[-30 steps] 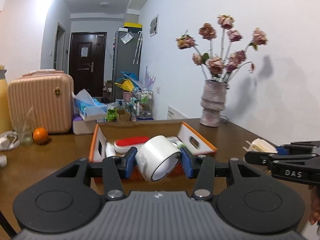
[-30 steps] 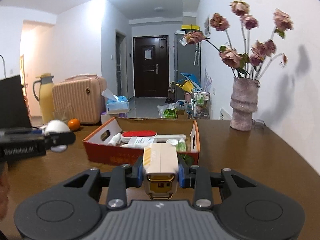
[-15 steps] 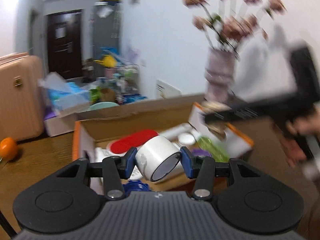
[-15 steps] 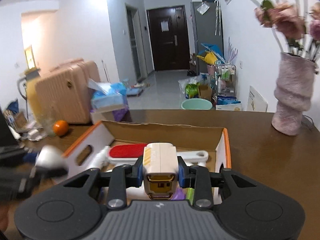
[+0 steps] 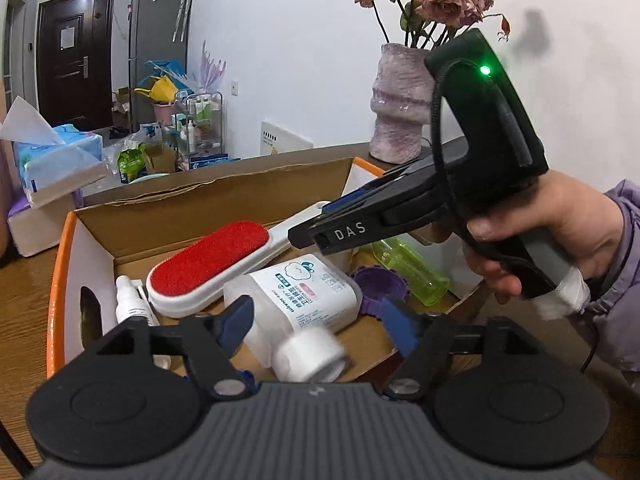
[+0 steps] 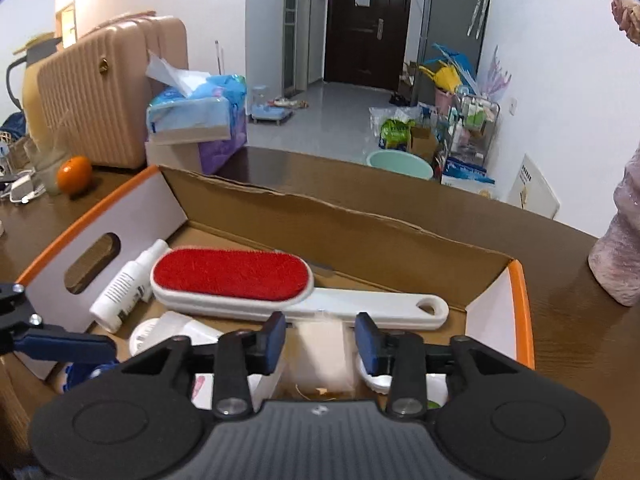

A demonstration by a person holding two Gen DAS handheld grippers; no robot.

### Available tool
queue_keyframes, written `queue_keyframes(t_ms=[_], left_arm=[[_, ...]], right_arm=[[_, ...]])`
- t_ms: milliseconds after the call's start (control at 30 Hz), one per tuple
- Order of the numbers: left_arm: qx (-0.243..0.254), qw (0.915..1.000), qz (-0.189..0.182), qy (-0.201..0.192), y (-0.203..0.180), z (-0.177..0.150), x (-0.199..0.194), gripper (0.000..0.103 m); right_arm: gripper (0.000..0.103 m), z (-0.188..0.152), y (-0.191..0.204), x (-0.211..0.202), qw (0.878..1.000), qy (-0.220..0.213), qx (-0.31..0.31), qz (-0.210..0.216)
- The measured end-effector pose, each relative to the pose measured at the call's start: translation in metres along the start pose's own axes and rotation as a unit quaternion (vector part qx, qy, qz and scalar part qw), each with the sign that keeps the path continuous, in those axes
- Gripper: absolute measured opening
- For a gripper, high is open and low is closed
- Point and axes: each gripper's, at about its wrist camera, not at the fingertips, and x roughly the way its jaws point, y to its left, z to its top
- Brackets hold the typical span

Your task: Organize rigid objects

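An orange-rimmed cardboard box [image 5: 60, 248] [image 6: 520, 300] holds a red lint brush [image 5: 208, 260] [image 6: 232, 274], a white bottle [image 5: 296, 292], a purple lid [image 5: 376, 284] and a green bottle [image 5: 412, 268]. My left gripper [image 5: 318, 326] hangs over the box with its jaws opening. The white tape roll [image 5: 310, 356] is blurred below the pads, touching neither. My right gripper [image 6: 322, 342] is over the box too, jaws opening. A blurred cream block [image 6: 324, 352] sits loose between its pads. A hand holds the right gripper [image 5: 316, 224] over the brush handle.
A pink vase of dried flowers [image 5: 400, 120] stands on the wooden table behind the box's right end. A tissue box [image 5: 52, 160] [image 6: 192, 112], an orange [image 6: 74, 174] and a beige suitcase [image 6: 108, 92] sit beyond the left end.
Both grippers came forward and down over the box. Each was shut on its item, the tape roll and the cream block; now both jaws have widened and the items are dropping free.
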Motion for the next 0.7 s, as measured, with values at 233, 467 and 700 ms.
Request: queue_keyframes(t_ms=[233,467,700], left_arm=[[-0.008,0.9990,0.039,-0.020,0.012,0.010,-0.012,0.076],[-0.015,0.9945,0.092,-0.048,0.024,0.026,-0.046,0.082],[-0.019,0.9898,0.125,-0.067,0.014,0.036,-0.089,0.088]], right_arm=[[0.041,0.007,-0.006,-0.010,1.000,-0.025,0.016,-0.002],[0.051,0.010,-0.020,-0.046,0.999,-0.030,0.021,-0.033],[0.062,0.002,-0.023,-0.098,0.998,-0.032,0.015,-0.061]])
